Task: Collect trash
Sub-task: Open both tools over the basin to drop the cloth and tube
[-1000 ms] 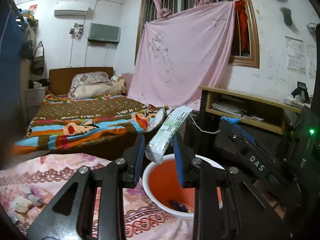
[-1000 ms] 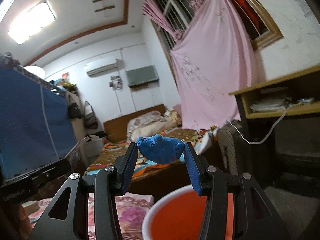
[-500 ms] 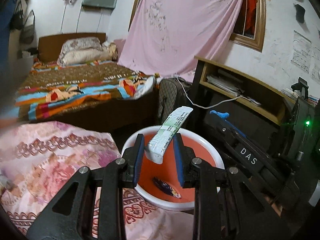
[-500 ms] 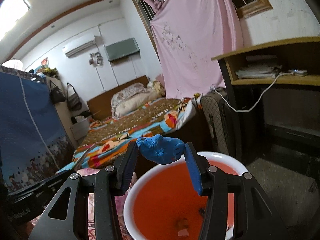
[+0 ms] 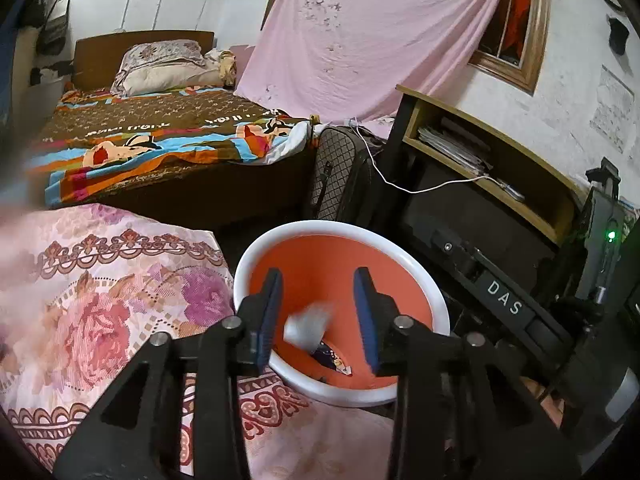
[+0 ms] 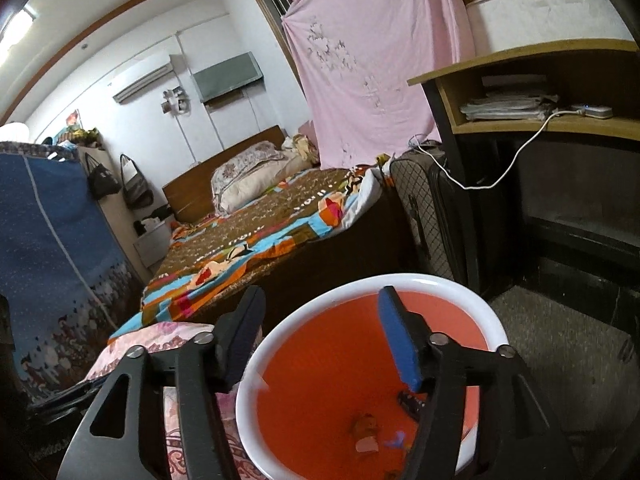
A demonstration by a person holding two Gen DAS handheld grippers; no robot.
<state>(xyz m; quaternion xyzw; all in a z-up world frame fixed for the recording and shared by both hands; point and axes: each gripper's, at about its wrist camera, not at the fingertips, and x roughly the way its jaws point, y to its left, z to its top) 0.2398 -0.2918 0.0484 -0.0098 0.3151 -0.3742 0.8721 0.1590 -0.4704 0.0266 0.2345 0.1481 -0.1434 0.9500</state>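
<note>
An orange bin with a white rim (image 5: 420,280) stands on the floor beside the pink floral cloth (image 5: 100,292). My left gripper (image 5: 318,316) is open above the bin. A blurred white-green wrapper (image 5: 306,326) is falling between its fingers into the bin, onto a dark wrapper (image 5: 332,360). My right gripper (image 6: 320,340) is open and empty over the same bin (image 6: 460,292). Small scraps, one of them blue (image 6: 396,440), lie on the bin's bottom.
A bed with a striped blanket (image 5: 160,140) stands behind. A quilted dark suitcase (image 5: 340,176) and a wooden desk with a shelf (image 5: 480,148) are to the right, with a white cable. A blue wardrobe (image 6: 48,240) is at the left.
Both grippers have opened over the bin. The left let go of the white-green wrapper, which is dropping. The right let go of the blue scrap, which now lies in the bin.
</note>
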